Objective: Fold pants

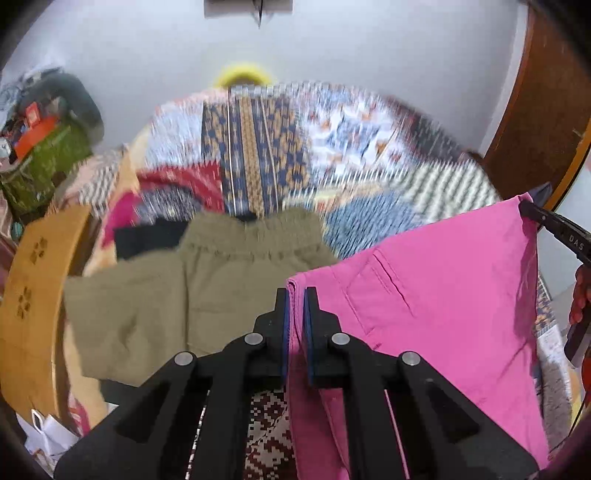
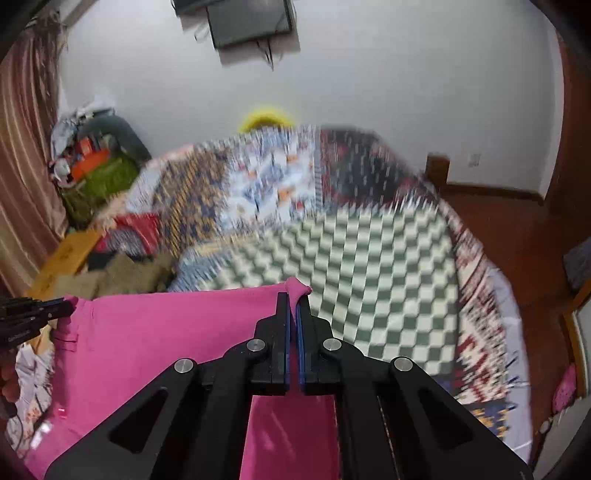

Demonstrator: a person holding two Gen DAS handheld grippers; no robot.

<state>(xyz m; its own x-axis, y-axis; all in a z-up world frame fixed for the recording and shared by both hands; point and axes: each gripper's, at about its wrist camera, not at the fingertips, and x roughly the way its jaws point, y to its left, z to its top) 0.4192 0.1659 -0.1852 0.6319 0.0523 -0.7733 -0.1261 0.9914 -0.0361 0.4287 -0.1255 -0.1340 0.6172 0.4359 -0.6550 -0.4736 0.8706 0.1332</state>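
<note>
Patchwork bed (image 2: 388, 258) — pink pants (image 1: 443, 295) stretched crosswise

**Around the bed**

A patchwork quilt (image 2: 369, 258) with a green-and-white checked panel covers the bed. Olive shorts (image 1: 207, 280) lie on it, just beside a black cloth (image 1: 147, 236). A yellow ring (image 2: 264, 116) shows behind the quilt against the white wall (image 2: 406, 92). A dark screen (image 2: 247, 22) hangs high on the wall. A green bag (image 1: 40, 166) sits in the corner beside a striped curtain (image 2: 26, 147).

Home bedroom, patchwork-quilted bed (image 2: 369, 258), wall-mounted television (image 2: 247, 22)
</note>
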